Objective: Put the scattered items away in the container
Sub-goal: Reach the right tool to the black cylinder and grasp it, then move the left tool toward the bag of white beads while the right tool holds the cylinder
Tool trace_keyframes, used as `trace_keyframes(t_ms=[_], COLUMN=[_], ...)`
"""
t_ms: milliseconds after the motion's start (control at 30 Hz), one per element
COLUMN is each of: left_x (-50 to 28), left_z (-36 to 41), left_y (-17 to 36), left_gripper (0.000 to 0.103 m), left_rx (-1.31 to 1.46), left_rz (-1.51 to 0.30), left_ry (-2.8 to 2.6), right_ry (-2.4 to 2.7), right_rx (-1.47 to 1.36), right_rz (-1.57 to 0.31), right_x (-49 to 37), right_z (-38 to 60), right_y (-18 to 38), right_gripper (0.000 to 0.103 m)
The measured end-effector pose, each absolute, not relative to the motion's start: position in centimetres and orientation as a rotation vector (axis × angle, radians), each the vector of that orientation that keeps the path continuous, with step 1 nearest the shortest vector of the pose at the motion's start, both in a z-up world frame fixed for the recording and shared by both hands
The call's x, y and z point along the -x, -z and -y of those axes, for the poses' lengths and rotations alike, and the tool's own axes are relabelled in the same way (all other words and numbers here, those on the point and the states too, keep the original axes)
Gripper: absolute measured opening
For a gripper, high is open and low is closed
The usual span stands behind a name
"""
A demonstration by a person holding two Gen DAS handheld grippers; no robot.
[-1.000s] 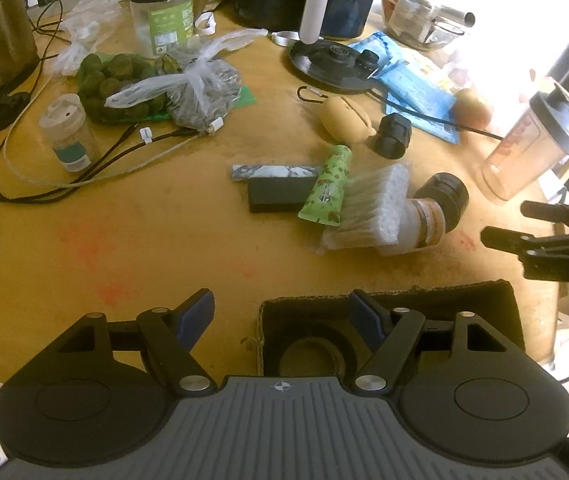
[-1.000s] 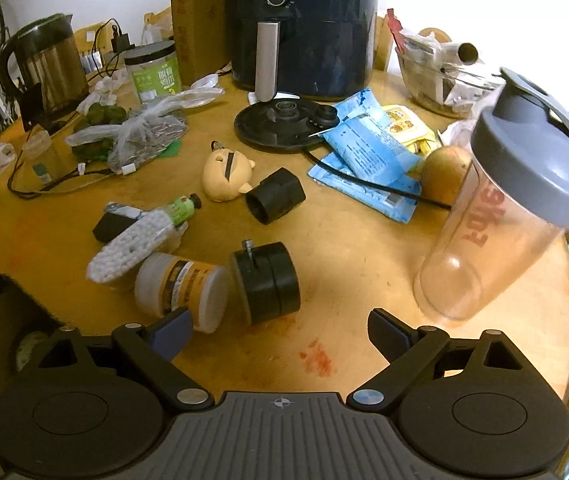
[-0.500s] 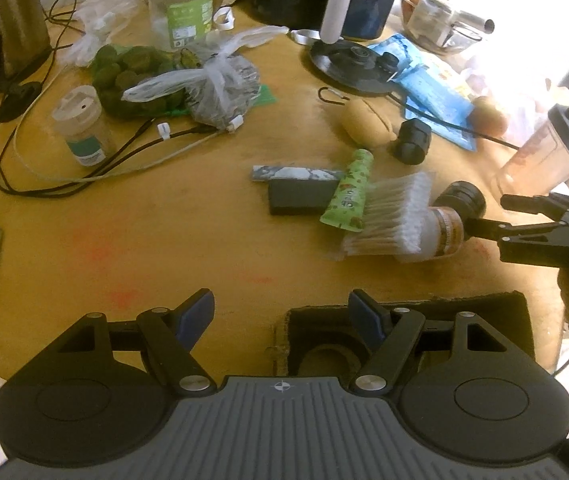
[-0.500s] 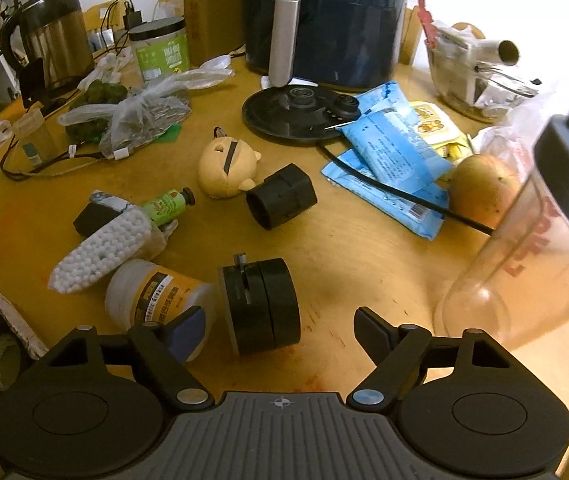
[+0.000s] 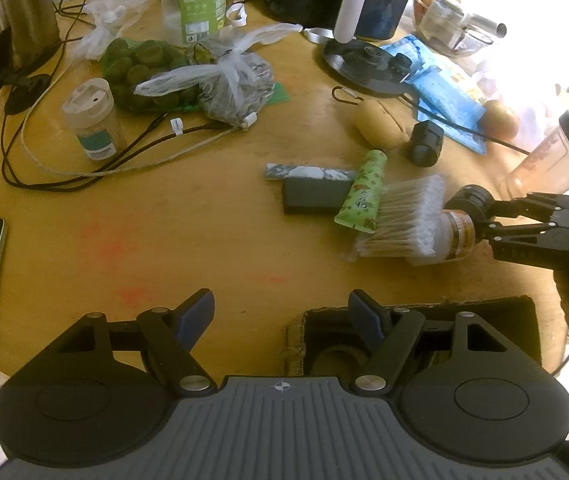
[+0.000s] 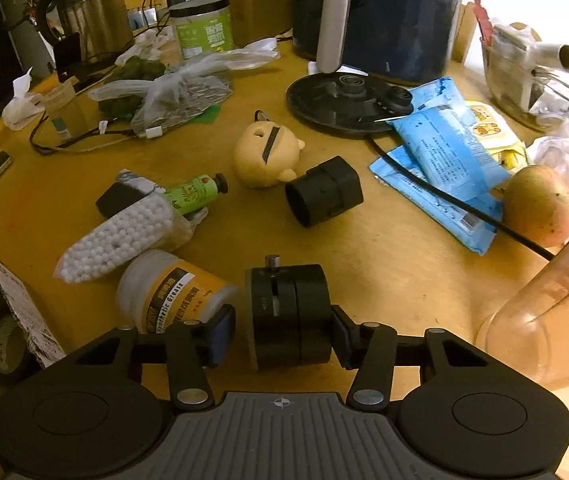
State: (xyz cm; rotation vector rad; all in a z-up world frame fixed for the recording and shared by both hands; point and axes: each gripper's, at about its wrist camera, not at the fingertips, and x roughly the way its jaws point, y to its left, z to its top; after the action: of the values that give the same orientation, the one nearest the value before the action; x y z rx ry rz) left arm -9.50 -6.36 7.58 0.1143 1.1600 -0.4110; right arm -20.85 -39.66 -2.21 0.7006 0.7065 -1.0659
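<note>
Most items lie outside the cardboard box; only a tape roll shows inside.
Right gripper straddles the black cylinder, not yet clamped; left gripper hangs spread, empty.

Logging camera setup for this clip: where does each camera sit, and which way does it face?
Left wrist: on the left gripper, open above the cardboard box, facing across the table; the right gripper shows.
Right wrist: on the right gripper, low, straddling the black cylinder; no hand visible.
Shared: grease jar, cotton swabs.
</note>
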Motion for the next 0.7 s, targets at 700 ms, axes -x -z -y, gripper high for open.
trace_keyframes(t_ms=[700], left_x=[9.87], left_z=[6.79], left_y=[-7.76], left_gripper=[0.074], left_rx=[-0.125], left_rz=[-1.145], left_ry=[0.424], right_ry=[1.081], right_rx=[-0.739], right_rz=[-0.671], right_x=[21.63], right_z=[39.58], right_y=[2.44], right_gripper=[0.043])
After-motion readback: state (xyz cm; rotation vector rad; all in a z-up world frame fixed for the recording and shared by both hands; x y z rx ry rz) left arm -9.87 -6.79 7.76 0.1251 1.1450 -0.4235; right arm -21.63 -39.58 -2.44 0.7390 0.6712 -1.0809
